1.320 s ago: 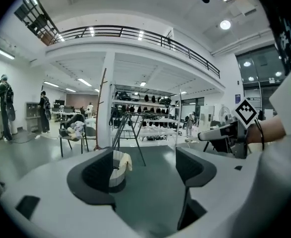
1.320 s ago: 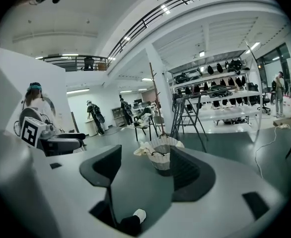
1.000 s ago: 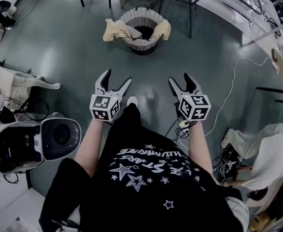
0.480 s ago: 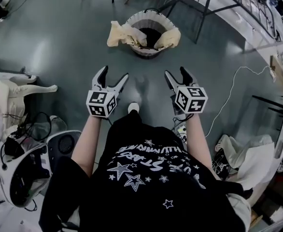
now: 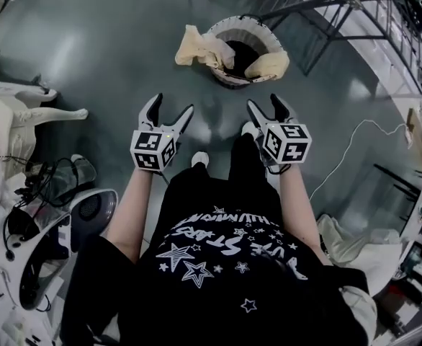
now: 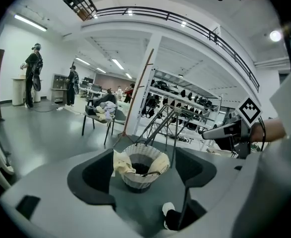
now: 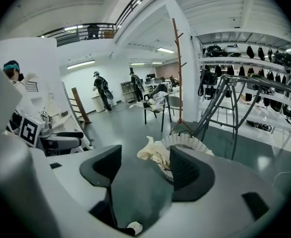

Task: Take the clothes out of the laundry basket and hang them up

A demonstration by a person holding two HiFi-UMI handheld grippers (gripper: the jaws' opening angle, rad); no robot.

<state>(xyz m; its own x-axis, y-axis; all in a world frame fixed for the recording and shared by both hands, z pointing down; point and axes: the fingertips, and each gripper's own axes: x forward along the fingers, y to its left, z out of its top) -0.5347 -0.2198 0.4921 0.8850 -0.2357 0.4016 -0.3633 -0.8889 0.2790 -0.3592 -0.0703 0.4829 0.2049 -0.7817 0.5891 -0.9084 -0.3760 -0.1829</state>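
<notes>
Closer now, the laundry basket (image 5: 248,21) lies ahead of the empty, wide-open left hand-held gripper (image 5: 173,107) and, seemingly nearer, the equally open, empty right hand-held gripper (image 5: 264,103).

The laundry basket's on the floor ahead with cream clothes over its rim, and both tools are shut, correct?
Not quite: both tools are open. The left gripper view shows the left tool with jaws apart and empty; the right gripper view shows the right tool likewise. The laundry basket is on the floor ahead, cream clothes over its rim.
</notes>
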